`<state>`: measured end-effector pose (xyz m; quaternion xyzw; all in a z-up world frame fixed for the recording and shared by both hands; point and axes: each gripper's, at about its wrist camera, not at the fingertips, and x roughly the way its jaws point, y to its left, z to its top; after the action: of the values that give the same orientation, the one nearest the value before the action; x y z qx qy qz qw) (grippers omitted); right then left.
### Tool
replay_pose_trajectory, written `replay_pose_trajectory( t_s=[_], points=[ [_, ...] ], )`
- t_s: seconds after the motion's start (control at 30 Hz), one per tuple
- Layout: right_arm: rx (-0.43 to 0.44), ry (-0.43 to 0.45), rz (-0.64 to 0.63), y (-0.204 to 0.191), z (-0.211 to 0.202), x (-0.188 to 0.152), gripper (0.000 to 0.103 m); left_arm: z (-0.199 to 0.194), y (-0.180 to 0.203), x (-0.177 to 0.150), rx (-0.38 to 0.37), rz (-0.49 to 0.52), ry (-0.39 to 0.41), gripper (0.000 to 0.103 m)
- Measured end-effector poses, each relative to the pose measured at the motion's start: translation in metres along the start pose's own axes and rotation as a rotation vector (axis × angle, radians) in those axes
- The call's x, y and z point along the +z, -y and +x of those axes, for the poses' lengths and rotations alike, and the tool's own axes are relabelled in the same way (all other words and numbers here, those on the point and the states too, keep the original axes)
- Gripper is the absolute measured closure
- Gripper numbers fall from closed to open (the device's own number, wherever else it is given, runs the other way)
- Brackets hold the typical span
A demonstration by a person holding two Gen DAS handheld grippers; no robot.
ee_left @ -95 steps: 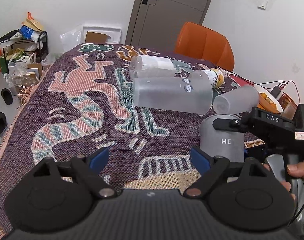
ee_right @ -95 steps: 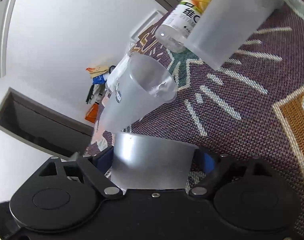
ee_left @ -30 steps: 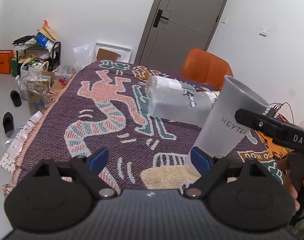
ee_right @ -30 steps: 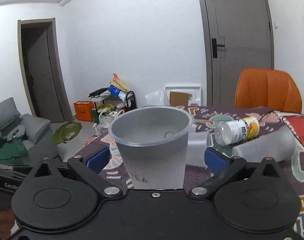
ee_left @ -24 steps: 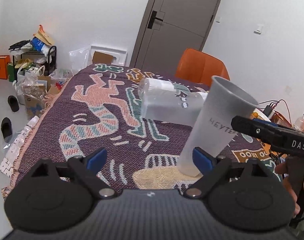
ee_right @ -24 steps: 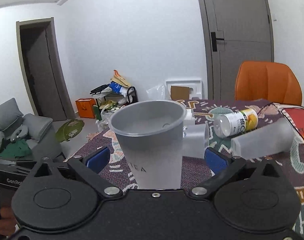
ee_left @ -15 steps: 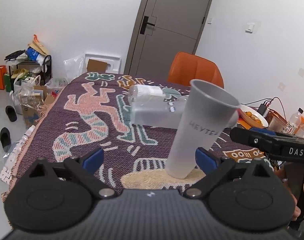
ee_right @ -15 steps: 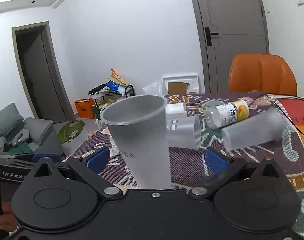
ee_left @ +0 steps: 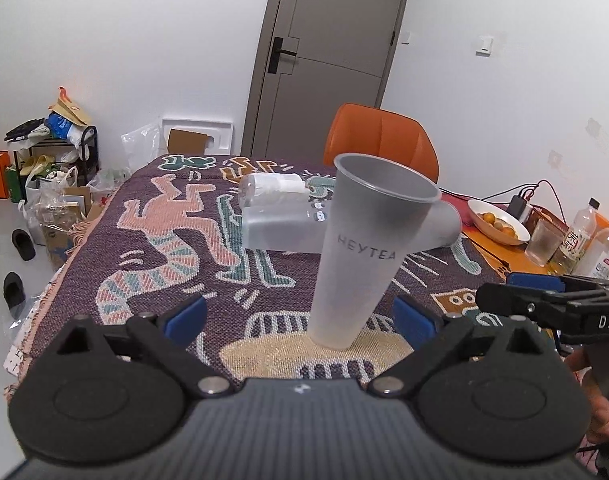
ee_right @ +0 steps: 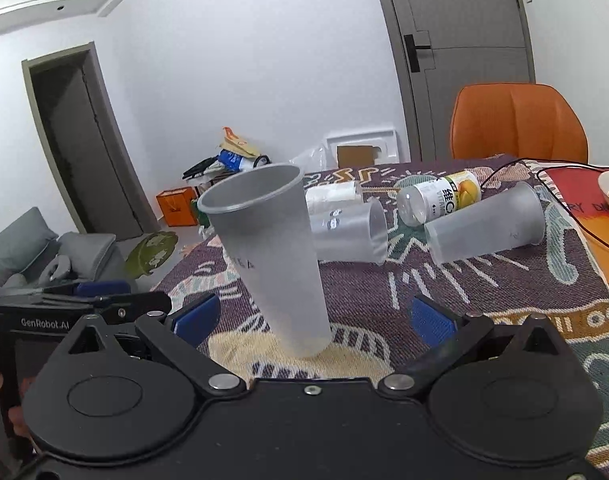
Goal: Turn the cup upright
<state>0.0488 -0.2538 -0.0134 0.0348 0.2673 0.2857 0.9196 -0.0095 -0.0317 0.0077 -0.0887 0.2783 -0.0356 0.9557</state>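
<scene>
A frosted grey HEYTEA cup stands mouth up on the patterned cloth, on a cream patch; it looks slightly tilted in the fisheye. It also shows in the right wrist view. My left gripper is open and empty, just in front of the cup. My right gripper is open and empty, its fingers apart on either side of the cup's base and clear of it. The right gripper's body shows at the right of the left wrist view.
Two frosted cups and a vitamin bottle lie on their sides behind the cup. A roll of white tissue lies further back. An orange chair, a bowl of fruit, cables and bottles are at the far right.
My right gripper carried the cup from upside down to mouth up, set it on the cloth, opened and drew back. The cup now stands free. My left gripper stayed open.
</scene>
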Motion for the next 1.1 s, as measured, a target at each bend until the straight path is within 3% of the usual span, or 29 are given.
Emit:
replay_pose_trajectory(
  t_s=[0.33,1.1],
  points=[
    [0.009,-0.017,-0.018,0.004,-0.016,-0.007,0.000,-0.007,0.001,-0.007,0.005,0.019,-0.016,0.005],
    [0.016,-0.036,-0.025,0.005,-0.010,-0.010,0.000,-0.008,0.002,-0.010,0.011,0.038,-0.024,0.005]
  ],
)
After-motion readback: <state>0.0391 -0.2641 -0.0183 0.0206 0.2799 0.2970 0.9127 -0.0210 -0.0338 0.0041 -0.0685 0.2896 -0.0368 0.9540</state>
